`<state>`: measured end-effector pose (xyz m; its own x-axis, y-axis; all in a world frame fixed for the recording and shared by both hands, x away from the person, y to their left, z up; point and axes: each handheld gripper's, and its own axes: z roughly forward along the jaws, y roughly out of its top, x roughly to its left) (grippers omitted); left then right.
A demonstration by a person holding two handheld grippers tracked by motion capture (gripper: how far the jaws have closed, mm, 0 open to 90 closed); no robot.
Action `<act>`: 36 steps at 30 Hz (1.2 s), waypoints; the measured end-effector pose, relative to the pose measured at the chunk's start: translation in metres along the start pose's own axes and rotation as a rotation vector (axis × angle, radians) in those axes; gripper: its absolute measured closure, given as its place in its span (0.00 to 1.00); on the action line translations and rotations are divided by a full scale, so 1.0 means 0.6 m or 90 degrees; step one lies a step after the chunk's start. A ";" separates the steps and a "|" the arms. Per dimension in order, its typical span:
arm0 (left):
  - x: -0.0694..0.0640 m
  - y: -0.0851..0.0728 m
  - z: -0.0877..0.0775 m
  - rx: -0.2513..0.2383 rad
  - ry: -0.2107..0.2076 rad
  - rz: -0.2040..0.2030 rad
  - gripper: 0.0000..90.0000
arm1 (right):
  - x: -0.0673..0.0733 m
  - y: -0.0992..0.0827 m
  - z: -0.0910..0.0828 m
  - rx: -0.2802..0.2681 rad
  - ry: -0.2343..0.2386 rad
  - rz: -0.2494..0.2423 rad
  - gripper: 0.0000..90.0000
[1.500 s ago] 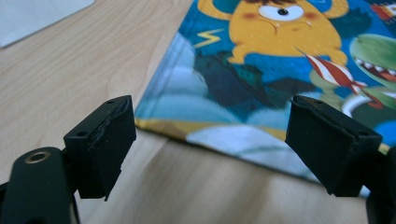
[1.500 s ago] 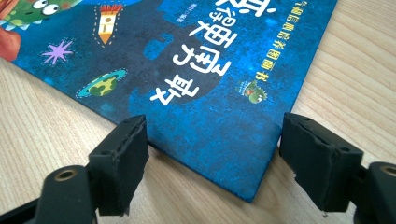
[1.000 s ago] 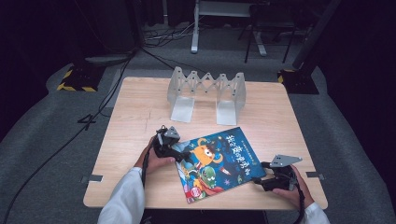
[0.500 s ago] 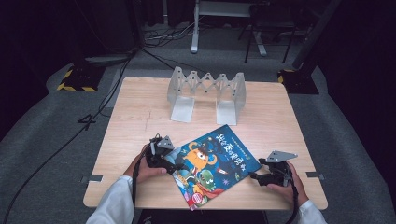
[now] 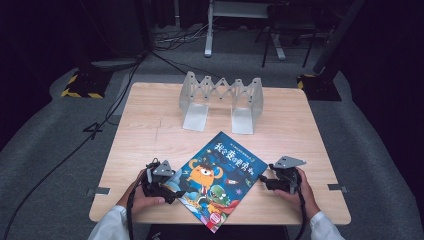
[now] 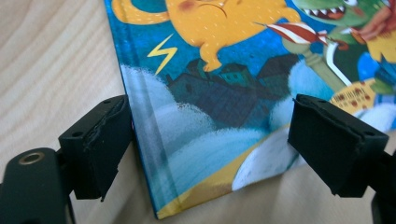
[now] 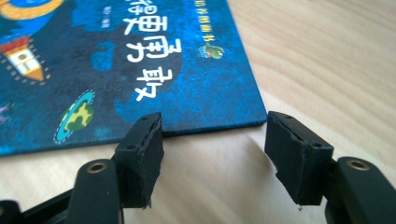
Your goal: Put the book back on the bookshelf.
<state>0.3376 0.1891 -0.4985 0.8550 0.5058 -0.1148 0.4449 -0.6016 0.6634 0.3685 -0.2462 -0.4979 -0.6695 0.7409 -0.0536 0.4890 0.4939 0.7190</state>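
Left gripper view puts spread left tongs (image 6: 205, 149) astride the stiff, glossy book's (image 6: 224, 88) spine corner, the likeliest hold, while the right tongs (image 7: 212, 158), just narrowing on nothing, face its thin edge.

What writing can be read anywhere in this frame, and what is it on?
"勇敢": large white characters on the book cover, the end of its title.
The title characters before them: cut off or blurred, not readable.
Small print beside the title: too small to read.
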 end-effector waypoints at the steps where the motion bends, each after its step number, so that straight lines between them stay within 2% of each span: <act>1: -0.003 -0.004 -0.003 0.000 0.000 -0.001 0.16 | 0.000 0.004 0.004 0.001 -0.002 0.001 0.42; 5: -0.014 -0.017 -0.011 -0.003 -0.001 0.002 0.16 | -0.003 0.022 0.019 0.008 -0.007 -0.004 0.42; 8: -0.024 -0.026 -0.015 -0.010 0.002 -0.004 0.16 | -0.007 0.032 0.033 0.004 -0.009 0.009 0.42; 12: -0.029 -0.029 -0.016 -0.016 0.007 -0.006 0.16 | 0.000 0.035 0.033 0.009 -0.012 0.010 0.43; 13: -0.031 -0.029 -0.015 -0.017 0.008 -0.009 0.16 | 0.008 0.033 0.029 0.016 0.012 0.004 0.43; 14: -0.033 -0.029 -0.015 -0.018 0.009 -0.012 0.16 | 0.015 0.031 0.027 0.016 0.023 -0.004 0.43; 16: -0.038 -0.029 -0.014 -0.020 0.010 -0.013 0.16 | 0.038 0.025 0.018 0.020 0.065 -0.036 0.41; 17: -0.041 -0.029 -0.013 -0.018 0.008 -0.011 0.16 | 0.047 0.023 0.015 0.022 0.074 -0.048 0.41; 19: -0.049 -0.029 -0.011 -0.015 0.011 0.000 0.16 | 0.061 0.022 0.010 0.024 0.060 -0.068 0.41; 20: -0.056 -0.029 -0.010 -0.009 0.019 0.014 0.16 | 0.062 0.023 0.009 0.026 0.054 -0.071 0.41; 22: -0.064 -0.028 -0.008 -0.006 0.030 0.019 0.15 | 0.056 0.023 0.011 0.028 0.057 -0.059 0.39; 24: -0.072 -0.028 -0.006 -0.007 0.034 0.025 0.17 | 0.042 0.024 0.016 0.031 0.064 -0.030 0.35; 27: -0.080 -0.024 -0.001 -0.015 0.010 0.024 0.18 | 0.026 0.026 0.022 0.027 0.047 -0.010 0.34; 29: -0.084 -0.020 0.003 -0.015 0.005 0.023 0.18 | 0.017 0.029 0.026 0.024 0.033 0.002 0.34; 31: -0.086 -0.018 0.006 -0.015 0.002 0.023 0.18 | 0.014 0.029 0.026 0.023 0.031 0.005 0.35; 32: -0.091 -0.014 0.010 -0.018 -0.007 0.025 0.19 | 0.007 0.028 0.026 0.025 0.026 0.011 0.35; 36: -0.102 -0.006 0.017 -0.015 -0.026 0.034 0.20 | 0.003 0.023 0.018 0.031 0.028 0.009 0.35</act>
<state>0.2862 0.1538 -0.5016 0.8879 0.4471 -0.1084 0.3922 -0.6123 0.6865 0.3802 -0.2329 -0.4957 -0.6856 0.7279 -0.0119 0.5248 0.5055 0.6849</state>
